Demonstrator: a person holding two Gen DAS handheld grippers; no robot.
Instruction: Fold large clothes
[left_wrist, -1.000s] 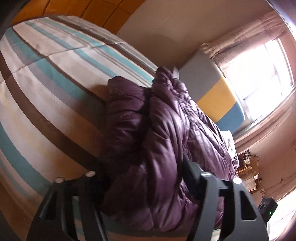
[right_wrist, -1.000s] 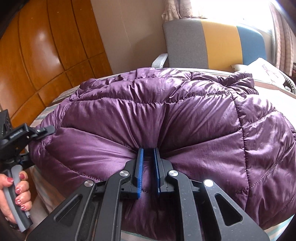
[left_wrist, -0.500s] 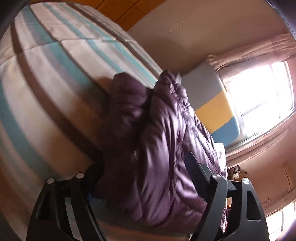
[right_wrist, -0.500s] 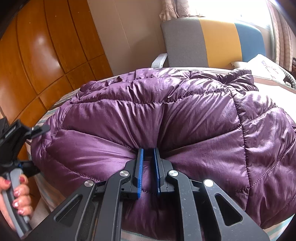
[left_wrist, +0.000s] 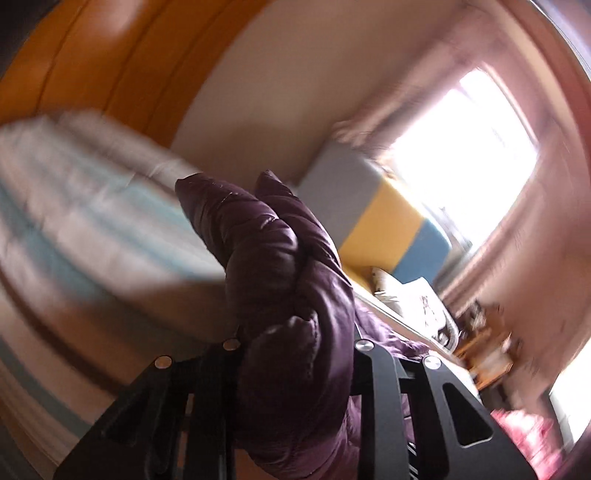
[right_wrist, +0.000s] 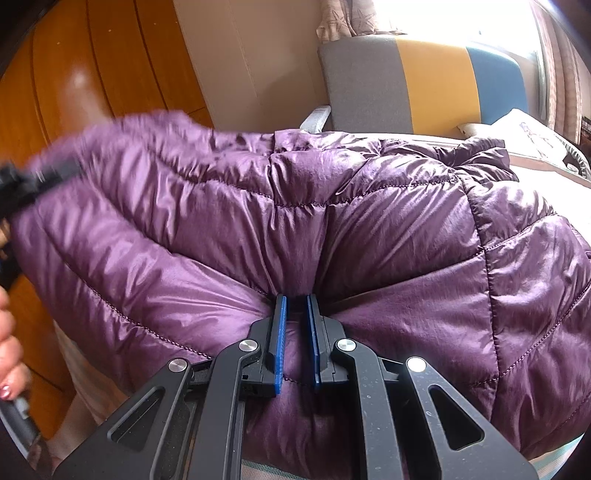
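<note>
A purple quilted down jacket (right_wrist: 369, 229) lies bunched on the striped bed. My right gripper (right_wrist: 295, 299) is shut on a pinch of its fabric at the near edge, blue pads close together. My left gripper (left_wrist: 295, 339) is shut on a thick fold of the same jacket (left_wrist: 288, 288) and holds it lifted off the bed; the fold hides its fingertips. In the right wrist view the left gripper (right_wrist: 33, 181) shows blurred at the jacket's left end, with the person's hand (right_wrist: 9, 354) below it.
The striped bedspread (left_wrist: 74, 229) stretches left of the jacket. A grey, yellow and blue chair (right_wrist: 424, 81) stands behind the bed by a bright window (left_wrist: 465, 147). Wooden wall panels (right_wrist: 92, 66) run along the left. A white pillow (right_wrist: 524, 129) lies at the far right.
My left gripper has closed on the jacket's left end and swung it up off the bed, blurring the view. My right gripper has held its pinch and stayed put.
</note>
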